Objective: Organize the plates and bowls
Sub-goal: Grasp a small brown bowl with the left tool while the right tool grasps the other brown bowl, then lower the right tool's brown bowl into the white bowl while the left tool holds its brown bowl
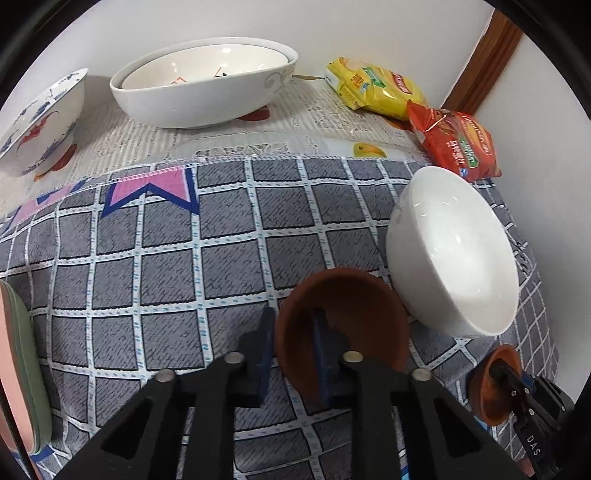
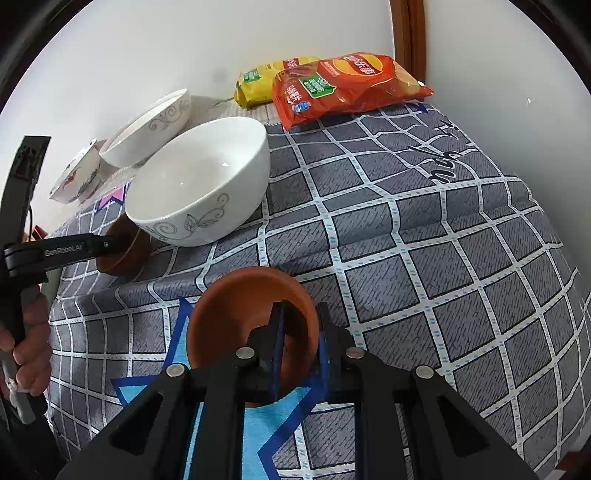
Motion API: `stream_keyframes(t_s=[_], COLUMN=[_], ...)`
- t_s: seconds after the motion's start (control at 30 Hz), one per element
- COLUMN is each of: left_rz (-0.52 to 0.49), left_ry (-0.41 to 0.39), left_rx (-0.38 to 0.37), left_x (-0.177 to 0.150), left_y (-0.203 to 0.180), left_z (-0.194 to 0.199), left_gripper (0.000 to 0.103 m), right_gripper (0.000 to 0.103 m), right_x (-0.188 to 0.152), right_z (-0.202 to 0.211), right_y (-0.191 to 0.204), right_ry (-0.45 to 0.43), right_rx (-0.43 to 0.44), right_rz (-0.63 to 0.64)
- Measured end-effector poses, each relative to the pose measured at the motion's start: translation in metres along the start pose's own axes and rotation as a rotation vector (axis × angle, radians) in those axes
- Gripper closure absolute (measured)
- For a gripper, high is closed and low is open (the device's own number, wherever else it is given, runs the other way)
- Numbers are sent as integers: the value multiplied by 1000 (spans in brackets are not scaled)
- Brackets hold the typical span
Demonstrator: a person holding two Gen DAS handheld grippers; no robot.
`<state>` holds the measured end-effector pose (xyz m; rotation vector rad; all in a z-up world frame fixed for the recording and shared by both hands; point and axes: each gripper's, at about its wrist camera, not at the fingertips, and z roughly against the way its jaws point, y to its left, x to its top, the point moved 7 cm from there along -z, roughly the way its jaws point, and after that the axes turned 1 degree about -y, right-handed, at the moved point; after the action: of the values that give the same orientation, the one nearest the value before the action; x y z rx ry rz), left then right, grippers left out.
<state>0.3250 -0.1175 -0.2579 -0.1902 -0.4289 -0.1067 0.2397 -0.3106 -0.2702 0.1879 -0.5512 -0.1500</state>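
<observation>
White walls (image 1: 184, 22) meet a brown wooden frame (image 1: 491, 55).

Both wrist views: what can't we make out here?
- Left wrist view: stack at the left edge is cut off; plates or not, cannot tell.
- Left wrist view: second brown bowl half hidden by the right gripper.
- Right wrist view: first brown bowl mostly behind the left gripper's finger.
- Nested bowl: its inner pattern is too small.

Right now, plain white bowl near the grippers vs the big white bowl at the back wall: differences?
The plain white bowl is empty; the big white bowl has another dish nested inside. The plain white bowl sits on the grey checked cloth next to a brown bowl; the big white bowl stands on the lace cloth, and it is wider and shallower. Both are white with grey scroll patterns.
</observation>
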Motion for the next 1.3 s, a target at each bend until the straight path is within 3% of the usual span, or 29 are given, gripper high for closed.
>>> stream_keyframes(t_s=[0.2, 0.47, 0.87, 1.3], left_rz=[-2, -7, 42, 93], left_ry=[-18, -60, -135, -175], left_rx=[-12, -7, 4, 44], left_x=[-1, -1, 5, 8], left_y=[1, 10, 41, 83], left_z=[10, 38, 89, 110], left_gripper=[95, 95, 95, 95], right_gripper=[93, 94, 94, 94], right_x=[-2, 3, 53, 92], right_z=[6, 25, 76, 40], right_y=[2, 10, 31, 64], right_ry=[-14, -50, -176, -153], right_rx=[-4, 11, 21, 13], right_rz=[-4, -14, 10, 34])
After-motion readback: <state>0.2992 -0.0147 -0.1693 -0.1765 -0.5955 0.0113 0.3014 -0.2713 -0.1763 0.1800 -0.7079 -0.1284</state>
